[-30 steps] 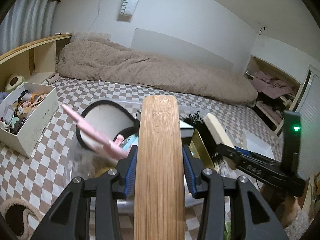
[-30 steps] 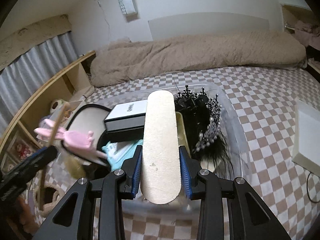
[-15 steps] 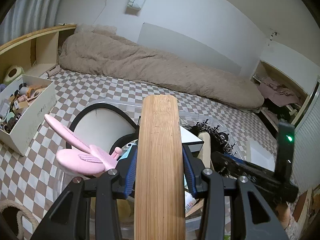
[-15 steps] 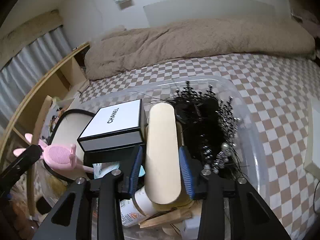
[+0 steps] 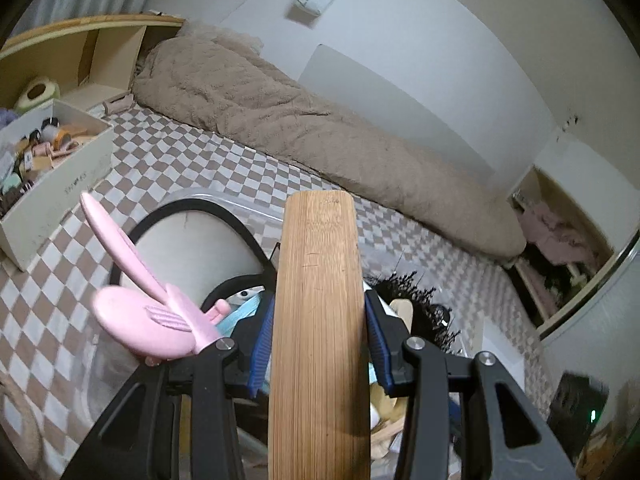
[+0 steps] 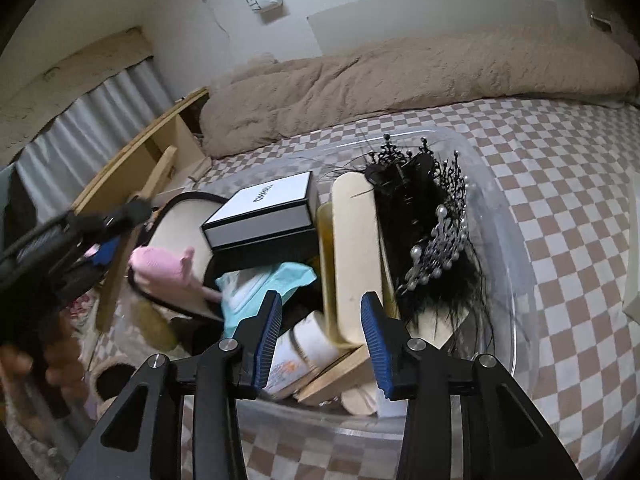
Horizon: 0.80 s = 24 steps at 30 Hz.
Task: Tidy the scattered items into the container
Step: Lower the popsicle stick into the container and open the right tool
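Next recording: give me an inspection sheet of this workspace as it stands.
Surface: checkered bedspread, with the clear bin standing on it.
Job's things: cream slat, white box and black tiara lie in the bin; wooden slat not yet in.
Clutter: pink brush beside the left hand-held gripper; whether it is held, cannot tell.
Grippers: left hand-held gripper shut on the wooden slat; right hand-held gripper open over the cream slat, jaws have just been opening, not gripping it.
Cables: nothing seen.
Surroundings: beige quilt along the wall, open box of oddments, wooden shelf.
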Available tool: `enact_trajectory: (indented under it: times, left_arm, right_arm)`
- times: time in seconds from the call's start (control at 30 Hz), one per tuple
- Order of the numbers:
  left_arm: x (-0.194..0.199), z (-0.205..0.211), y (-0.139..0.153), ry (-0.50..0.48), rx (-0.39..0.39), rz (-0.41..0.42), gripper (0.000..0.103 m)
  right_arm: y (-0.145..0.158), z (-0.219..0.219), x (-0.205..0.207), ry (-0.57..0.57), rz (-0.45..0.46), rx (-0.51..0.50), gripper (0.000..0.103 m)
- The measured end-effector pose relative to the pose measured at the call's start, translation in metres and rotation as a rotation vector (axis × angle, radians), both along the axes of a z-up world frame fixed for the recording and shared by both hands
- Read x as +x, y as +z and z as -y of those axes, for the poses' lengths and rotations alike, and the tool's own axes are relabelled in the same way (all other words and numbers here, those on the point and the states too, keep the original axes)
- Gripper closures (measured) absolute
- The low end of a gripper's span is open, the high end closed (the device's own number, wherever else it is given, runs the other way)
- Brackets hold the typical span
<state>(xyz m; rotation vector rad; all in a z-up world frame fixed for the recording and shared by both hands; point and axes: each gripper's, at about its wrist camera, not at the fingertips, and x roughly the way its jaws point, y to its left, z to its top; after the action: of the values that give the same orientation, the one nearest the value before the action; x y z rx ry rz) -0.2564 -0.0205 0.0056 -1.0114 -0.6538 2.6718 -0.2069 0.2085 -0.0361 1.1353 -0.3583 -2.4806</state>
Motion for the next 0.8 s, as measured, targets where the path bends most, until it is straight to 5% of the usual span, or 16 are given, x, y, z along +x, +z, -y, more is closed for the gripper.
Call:
enact_trajectory:
  times: [0.4, 0.53, 0.8]
  left_arm:
    - [-0.006, -0.003, -0.011, 0.161, 0.059, -0.012, 0.060]
    - [-0.002, -0.002, -0.005, 0.111, 0.073, -0.010, 0.040]
    - [0.018, 0.000, 0.012, 0.078, -0.057, -0.035, 0.040]
  right_arm:
    - [0.000, -0.006, 0.014, 0.020, -0.016, -0.010, 0.061]
    - [-0.001, -0.006, 0.015, 0.023, -0.012, -0.012, 0.061]
    - [0.000, -0.005, 0.018, 0.017, -0.012, -0.015, 0.061]
